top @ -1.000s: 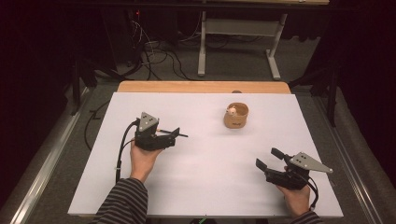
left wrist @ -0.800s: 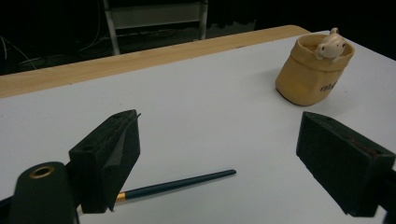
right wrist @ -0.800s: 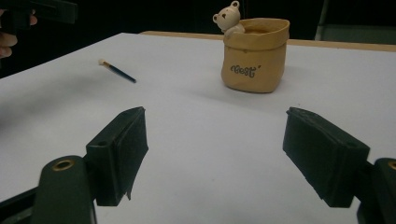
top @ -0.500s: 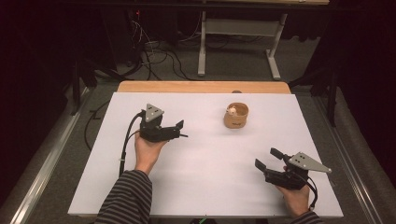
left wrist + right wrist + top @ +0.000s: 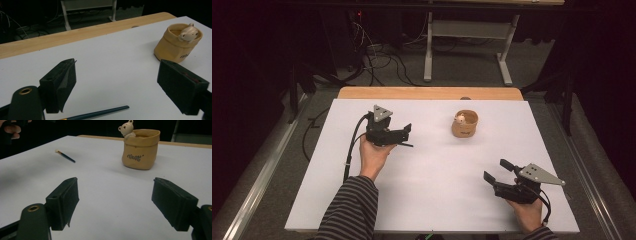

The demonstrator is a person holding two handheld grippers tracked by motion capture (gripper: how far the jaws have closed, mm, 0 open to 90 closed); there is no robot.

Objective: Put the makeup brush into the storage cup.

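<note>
High view puts the left gripper (image 5: pixel 408 134) over the paintbrush (image 5: pixel 97 114) lying flat on the white table (image 5: pixel 437 200), left of the tan bear pot (image 5: pixel 464 125). Both grippers are wide open and empty, right gripper (image 5: pixel 497 170) included. Best bet: drop low, straddle the handle squarely, then pinch.

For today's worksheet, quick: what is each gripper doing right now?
Left gripper: open, holding nothing, above the paintbrush.
Right gripper: open, holding nothing.
</note>
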